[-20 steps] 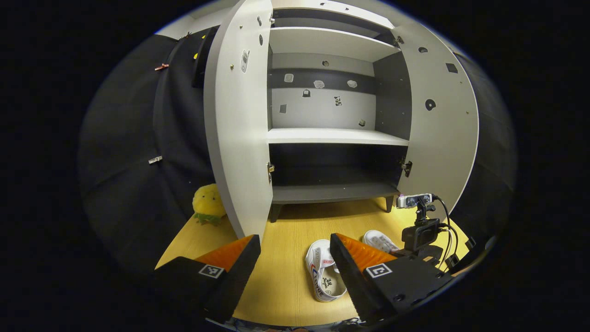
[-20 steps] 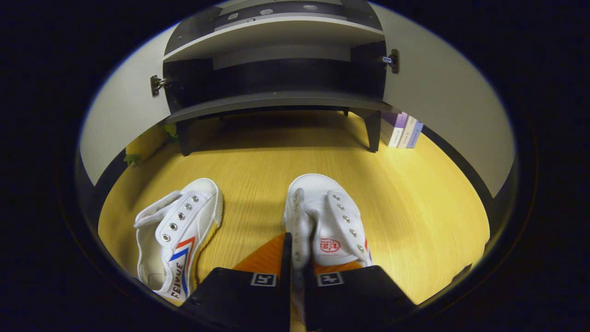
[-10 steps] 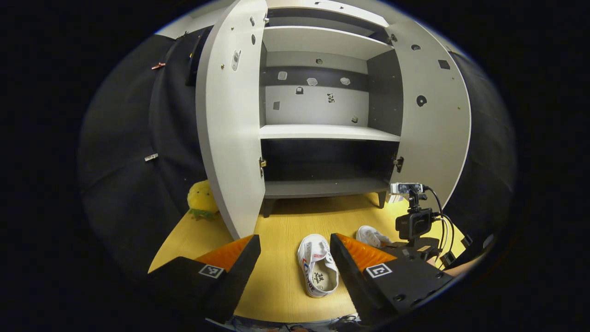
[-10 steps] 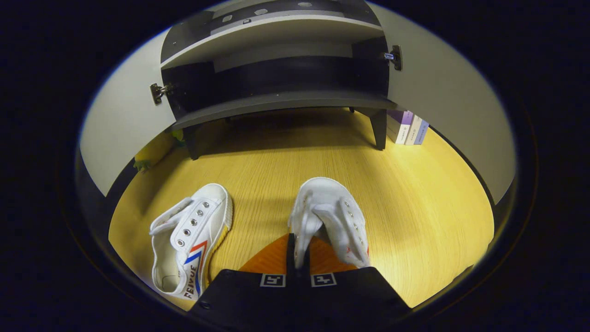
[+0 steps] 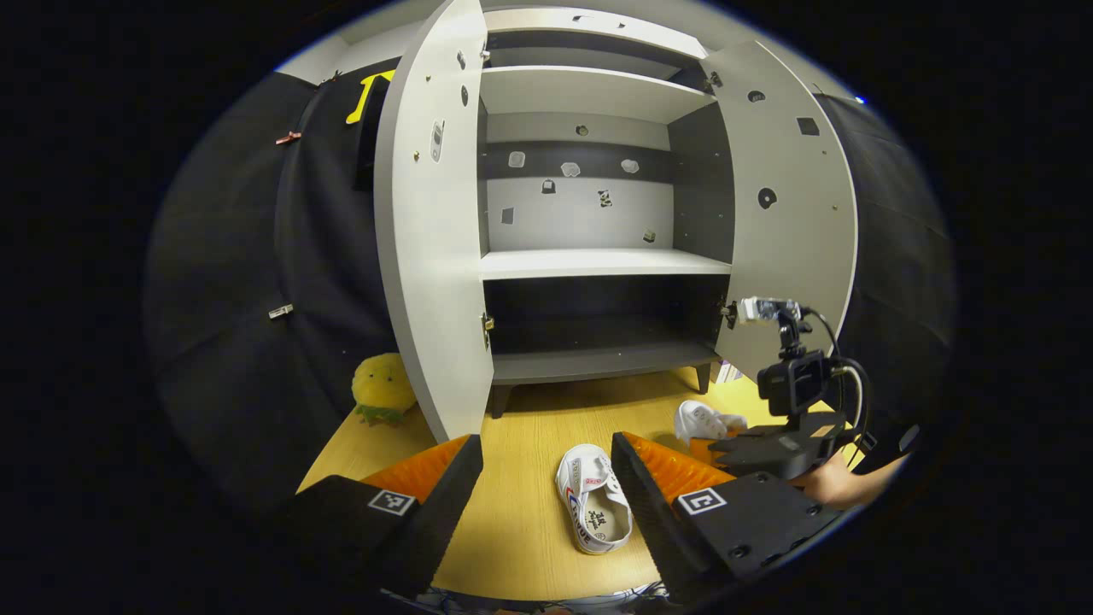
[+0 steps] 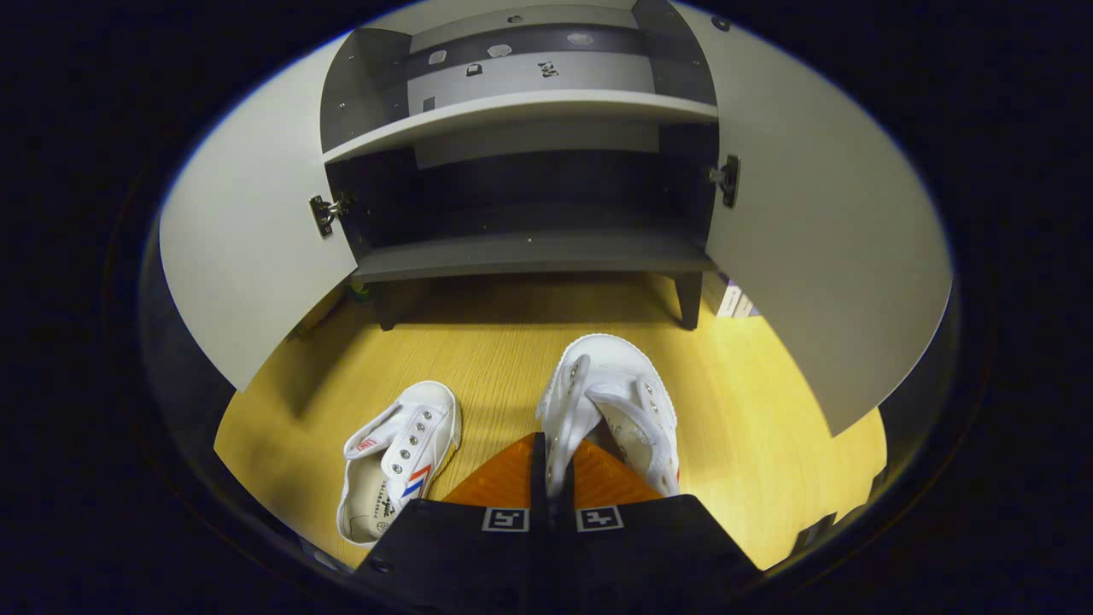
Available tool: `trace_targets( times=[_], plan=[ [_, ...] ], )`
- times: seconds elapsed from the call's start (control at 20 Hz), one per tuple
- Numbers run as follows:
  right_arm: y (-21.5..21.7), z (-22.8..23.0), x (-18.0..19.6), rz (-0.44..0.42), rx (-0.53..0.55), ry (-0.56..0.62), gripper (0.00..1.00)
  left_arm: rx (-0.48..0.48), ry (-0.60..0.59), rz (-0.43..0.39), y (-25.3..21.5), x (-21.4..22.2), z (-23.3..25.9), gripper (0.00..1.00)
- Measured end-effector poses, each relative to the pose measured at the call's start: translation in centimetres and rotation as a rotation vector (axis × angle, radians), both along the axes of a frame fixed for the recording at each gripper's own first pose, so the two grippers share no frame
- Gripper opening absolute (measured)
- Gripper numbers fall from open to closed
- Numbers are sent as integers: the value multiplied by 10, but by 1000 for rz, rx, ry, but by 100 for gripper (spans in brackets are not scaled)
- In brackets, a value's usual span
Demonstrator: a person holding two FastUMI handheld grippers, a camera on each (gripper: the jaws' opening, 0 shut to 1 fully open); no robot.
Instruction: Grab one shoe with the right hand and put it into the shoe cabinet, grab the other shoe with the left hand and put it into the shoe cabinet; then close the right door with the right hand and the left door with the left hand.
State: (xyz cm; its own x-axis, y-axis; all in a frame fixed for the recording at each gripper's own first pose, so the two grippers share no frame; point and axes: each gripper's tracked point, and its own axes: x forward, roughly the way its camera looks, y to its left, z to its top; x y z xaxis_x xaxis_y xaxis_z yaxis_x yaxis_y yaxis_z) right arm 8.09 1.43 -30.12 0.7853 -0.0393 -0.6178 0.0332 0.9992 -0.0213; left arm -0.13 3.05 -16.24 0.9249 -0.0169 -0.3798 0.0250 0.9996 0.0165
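Note:
My right gripper (image 6: 552, 465) is shut on the side wall of a white canvas shoe (image 6: 616, 400) and holds it above the wooden floor, toe toward the shoe cabinet (image 6: 521, 254). The same shoe (image 5: 702, 421) hangs from that gripper (image 5: 716, 442) at the right of the left gripper view. The other white shoe (image 6: 394, 457), with red and blue stripes, lies on the floor to the left. My left gripper (image 5: 546, 478) stands open above and just behind that shoe (image 5: 593, 510). Both cabinet doors, left (image 5: 427, 231) and right (image 5: 790, 205), are swung wide open.
A yellow plush toy (image 5: 382, 389) sits on the floor behind the left door. Some books (image 6: 733, 301) stand beside the cabinet's right leg. The lower shelf (image 5: 598, 361) and the middle shelf (image 5: 598, 261) hold nothing. A hand (image 5: 841, 487) holds the right gripper.
The right gripper has lifted its shoe off the floor and tilted upward toward the cabinet. The left gripper has drawn back slightly and stays open.

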Motion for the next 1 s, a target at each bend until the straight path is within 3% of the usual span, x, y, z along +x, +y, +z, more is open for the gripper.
trace_targets(
  times=[0.45, 0.75, 1.0],
  plan=[
    [24, 160, 27, 28, 3, -217, 5, 5, -95, -58, -2, 4, 28, 95],
    [39, 255, 84, 64, 1, -369, 5, -9, -137, -74, -4, 7, 43, 95],
    [49, 316, 140, 100, -25, -465, 5, -4, -161, -41, 7, 8, 53, 95]
  ],
)
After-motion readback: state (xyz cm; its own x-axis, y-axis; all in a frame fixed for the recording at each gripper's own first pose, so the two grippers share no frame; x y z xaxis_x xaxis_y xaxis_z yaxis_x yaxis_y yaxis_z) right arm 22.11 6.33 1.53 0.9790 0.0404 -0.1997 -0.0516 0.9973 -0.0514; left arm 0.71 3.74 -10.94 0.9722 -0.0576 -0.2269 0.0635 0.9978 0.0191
